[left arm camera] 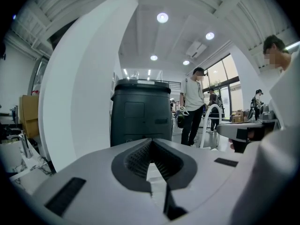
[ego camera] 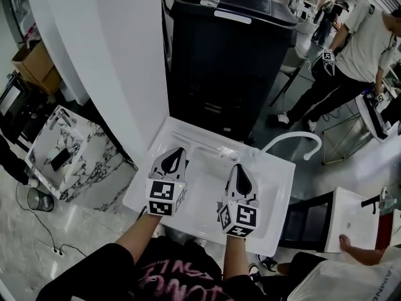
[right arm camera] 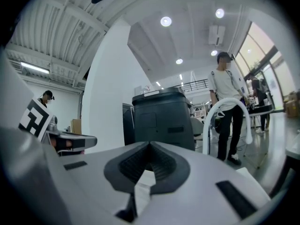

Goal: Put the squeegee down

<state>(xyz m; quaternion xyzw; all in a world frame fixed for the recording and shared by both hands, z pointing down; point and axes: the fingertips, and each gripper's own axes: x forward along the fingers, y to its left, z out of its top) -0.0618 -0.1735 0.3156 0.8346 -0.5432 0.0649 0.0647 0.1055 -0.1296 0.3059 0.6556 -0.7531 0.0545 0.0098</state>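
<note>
Both shut & empty, left tool (ego camera: pixel 178 150), right tool (ego camera: pixel 237 167), over sink (ego camera: pixel 276 180), black bin (ego camera: pixel 225 61) ahead, faucet (ego camera: pixel 294 135) rt

bin (ego camera: pixel 232 61) behind sink (ego camera: pixel 145 179), faucet (ego camera: pixel 294 142) at right

Your head camera looked steeply down from above onto the sink (ego camera: pixel 203 171), the left gripper (ego camera: pixel 177 151) and the right gripper (ego camera: pixel 239 167). Each gripper camera sat close behind its own jaws, looking level ahead. All three saw the bin (ego camera: pixel 225 61).
</note>
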